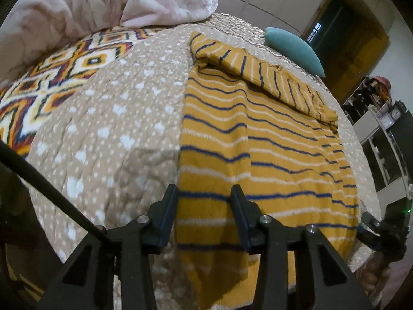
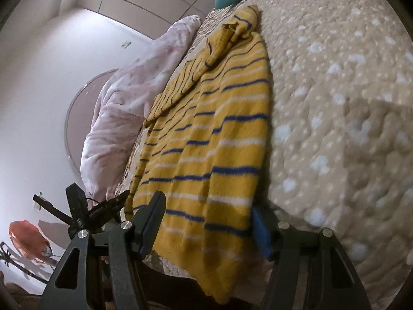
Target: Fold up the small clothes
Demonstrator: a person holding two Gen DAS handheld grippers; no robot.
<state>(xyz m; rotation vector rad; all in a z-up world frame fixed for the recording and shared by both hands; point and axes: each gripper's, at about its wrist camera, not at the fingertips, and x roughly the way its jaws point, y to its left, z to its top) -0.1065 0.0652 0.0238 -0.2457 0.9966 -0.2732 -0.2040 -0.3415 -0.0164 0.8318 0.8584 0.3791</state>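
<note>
A bed is covered w/ a beige dotted quilt (image 1: 111, 118), w/ a pink duvet (image 1: 77, 7) bunched at the far side, a teal cushion (image 1: 294, 49) nearby, pale cabinet panels and shelves seen beyond. A mustard striped sweater (image 1: 258, 142) is laid flat near the bed's edge, sleeve folded across its top, hem hanging over. Left gripper (image 1: 204, 193) is seen partly open astride the hem's left corner, no pinch visible; right gripper (image 2: 209, 211) is held wide, hem lying between the jaws, ungripped.

Black left gripper (image 1: 204, 193), silver screws, blue-padded fingers (image 2: 260, 230)
</note>
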